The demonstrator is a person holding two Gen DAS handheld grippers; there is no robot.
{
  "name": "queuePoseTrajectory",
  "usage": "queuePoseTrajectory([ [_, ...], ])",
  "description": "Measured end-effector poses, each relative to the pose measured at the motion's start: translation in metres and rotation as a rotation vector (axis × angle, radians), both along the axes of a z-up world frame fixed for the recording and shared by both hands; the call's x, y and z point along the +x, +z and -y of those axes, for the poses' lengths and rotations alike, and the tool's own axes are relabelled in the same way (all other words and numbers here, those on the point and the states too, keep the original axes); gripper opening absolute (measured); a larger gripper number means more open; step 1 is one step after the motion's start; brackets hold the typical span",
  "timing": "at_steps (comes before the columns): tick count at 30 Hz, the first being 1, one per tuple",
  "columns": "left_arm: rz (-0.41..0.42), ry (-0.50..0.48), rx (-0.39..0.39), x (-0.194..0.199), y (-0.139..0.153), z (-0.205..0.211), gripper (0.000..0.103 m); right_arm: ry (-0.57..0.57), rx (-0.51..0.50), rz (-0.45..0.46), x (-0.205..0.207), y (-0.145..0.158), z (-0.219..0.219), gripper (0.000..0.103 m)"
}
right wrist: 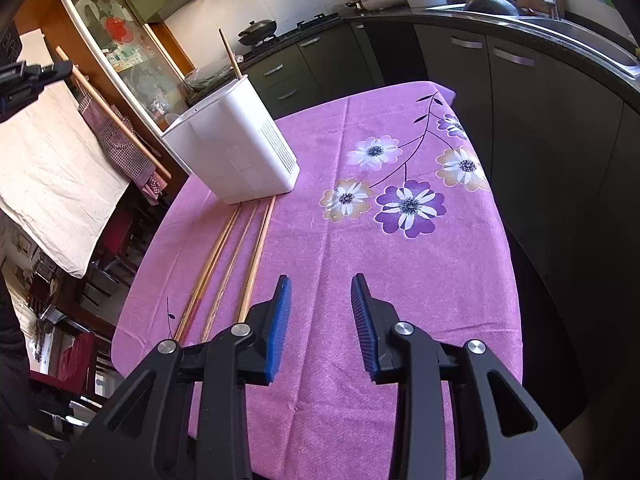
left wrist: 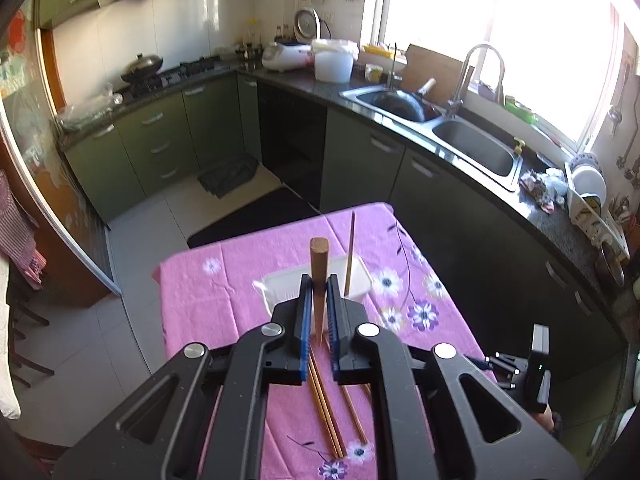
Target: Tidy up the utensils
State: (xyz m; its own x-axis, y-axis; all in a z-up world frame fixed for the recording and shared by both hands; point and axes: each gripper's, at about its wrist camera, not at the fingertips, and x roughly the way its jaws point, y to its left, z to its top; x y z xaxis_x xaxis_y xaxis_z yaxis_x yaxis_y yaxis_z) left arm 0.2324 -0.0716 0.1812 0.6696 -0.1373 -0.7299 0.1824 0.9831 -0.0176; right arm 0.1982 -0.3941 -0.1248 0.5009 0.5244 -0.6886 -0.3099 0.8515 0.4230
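Wooden chopstick (left wrist: 319,280) clamped in left hand-held gripper (left wrist: 319,286), right hand-held gripper (right wrist: 320,300) spread empty, white holder (right wrist: 236,144) nearby

Left gripper (left wrist: 319,280) held high, angled forward and down, blue-padded fingers (left wrist: 305,308) drawn close together and clamped on a wooden chopstick (left wrist: 319,276) standing upright between the pads, its blunt end rising past the fingertips and its thin end reaching back toward the palm. Right gripper (right wrist: 320,280) held low and level, pointing forward, fingers (right wrist: 280,320) spread wide with nothing between the pads. Seen from the right wrist view, far off to the left of the fingers and higher up.
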Motion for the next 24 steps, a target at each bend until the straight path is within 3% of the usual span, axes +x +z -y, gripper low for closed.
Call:
queuePoseTrajectory([
  [3, 0.107, 0.040, 0.030, 0.007, 0.027, 0.003, 0.007, -0.001, 0.003, -0.009, 0.002, -0.004, 0.001, 0.032],
  [5, 0.134, 0.062, 0.042, 0.018, 0.029, 0.006, 0.007, 0.000, 0.008, -0.015, 0.003, -0.007, 0.001, 0.032],
  [8, 0.082, 0.075, 0.042, 0.040, 0.008, 0.008, 0.007, 0.003, 0.010, -0.020, 0.004, -0.009, 0.001, 0.032],
  [16, -0.157, 0.084, 0.037, 0.078, -0.087, 0.000, 0.010, 0.045, -0.026, -0.008, 0.010, -0.001, -0.020, 0.034],
  [19, -0.162, 0.077, 0.030, 0.074, -0.094, -0.003, 0.027, 0.080, -0.044, 0.001, 0.016, 0.004, -0.040, 0.034],
  [24, -0.116, 0.043, 0.020, 0.034, -0.087, -0.010, 0.028, 0.143, -0.092, -0.014, 0.034, 0.002, -0.078, 0.034],
])
